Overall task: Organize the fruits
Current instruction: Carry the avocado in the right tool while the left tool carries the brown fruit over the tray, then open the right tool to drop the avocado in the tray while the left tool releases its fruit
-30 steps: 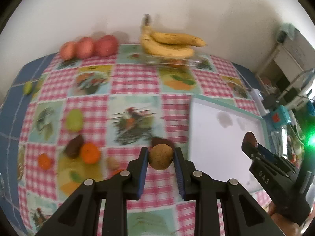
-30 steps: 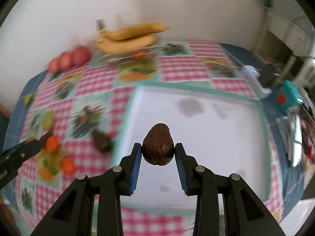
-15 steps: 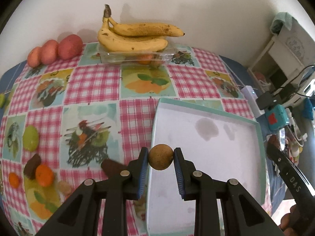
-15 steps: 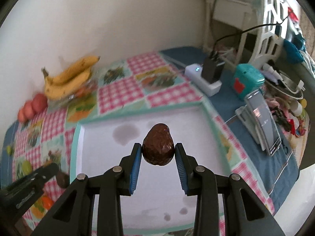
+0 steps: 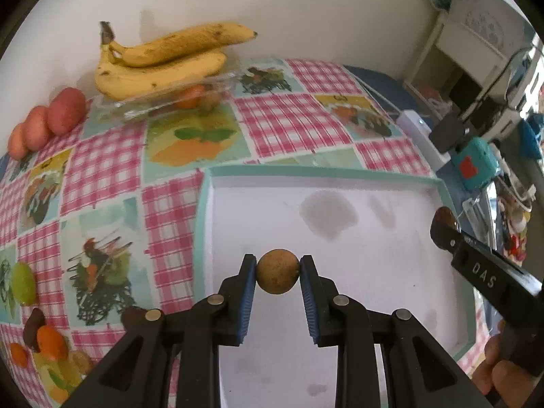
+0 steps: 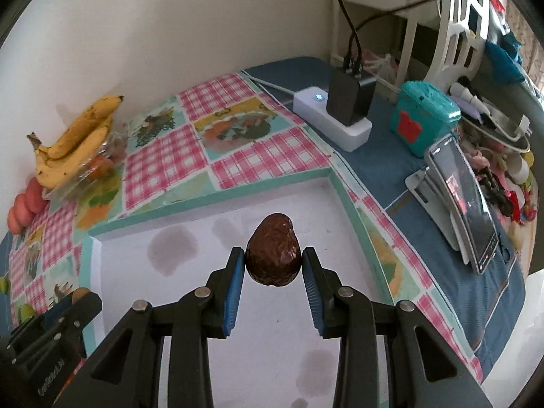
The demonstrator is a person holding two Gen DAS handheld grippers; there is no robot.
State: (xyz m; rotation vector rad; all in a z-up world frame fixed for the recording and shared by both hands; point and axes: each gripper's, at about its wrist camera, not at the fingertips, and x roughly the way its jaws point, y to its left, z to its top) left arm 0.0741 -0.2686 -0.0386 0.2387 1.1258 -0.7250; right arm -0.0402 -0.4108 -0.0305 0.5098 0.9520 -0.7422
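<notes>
Across the middle of both views lies a white tray [image 5: 340, 238] with a teal rim, its floor marked only by grey stains (no fruit rests in it). At the upper left of the left wrist view a clear plastic container [image 5: 163, 100] holds orange fruit, with bananas [image 5: 159, 61] lying on top and red apples [image 5: 47, 119] just beside it.

At the bottom centre of that view, the left gripper [image 5: 277, 273] is clamped on a round brown fruit [image 5: 277, 276], pinched between the blue pads above the tray's left part. At the bottom centre of the right wrist view, the right gripper [image 6: 273, 267] is clamped on a dark brown avocado [image 6: 273, 250], held above the tray near its far right corner.

On the checked tablecloth [image 5: 289, 112] at the lower left sit a green fruit [image 5: 23, 287] and small oranges [image 5: 51, 341]. Right of the tray stand a white power strip [image 6: 331, 117], a teal box [image 6: 425, 122] and a propped phone [image 6: 469, 200], well apart from the fruit.
</notes>
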